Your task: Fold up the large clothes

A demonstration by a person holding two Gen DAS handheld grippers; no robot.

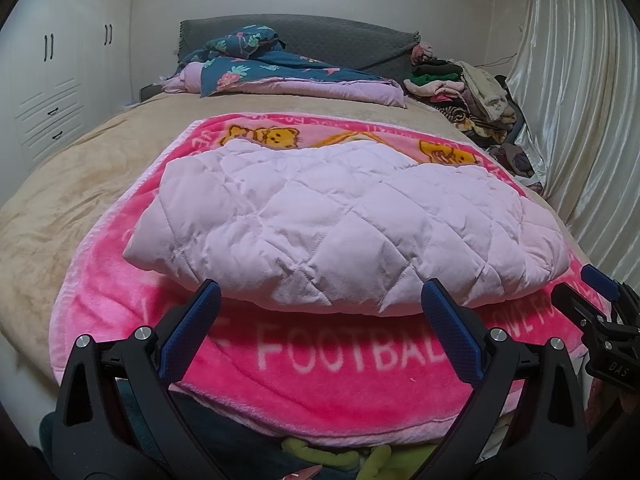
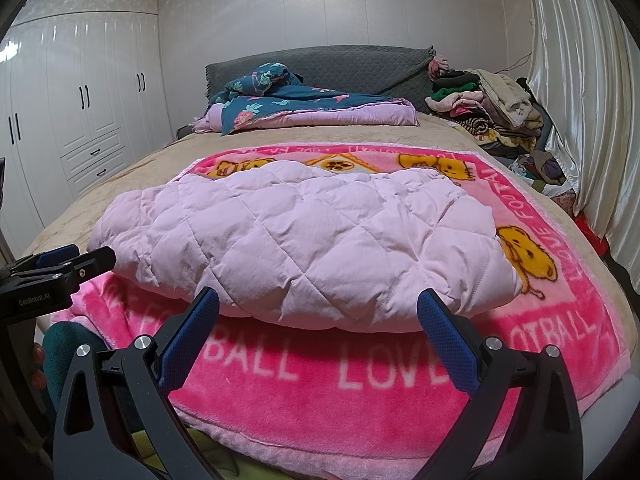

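Bed [image 2: 100,184] holds puffy, seemingly folded quilted garment [image 2: 304,248].

Pale pink quilted garment [image 1: 340,216] — folded into a thick bundle

It lies flat on a bright pink fleece blanket, its puffy diamond-stitched surface facing up and lightly creased. The bundle is wider than it is deep — a rounded folded edge runs along the near side, slightly overhanging its own shadow, while the far edge looks uneven and rumpled. No sleeve or collar shows.
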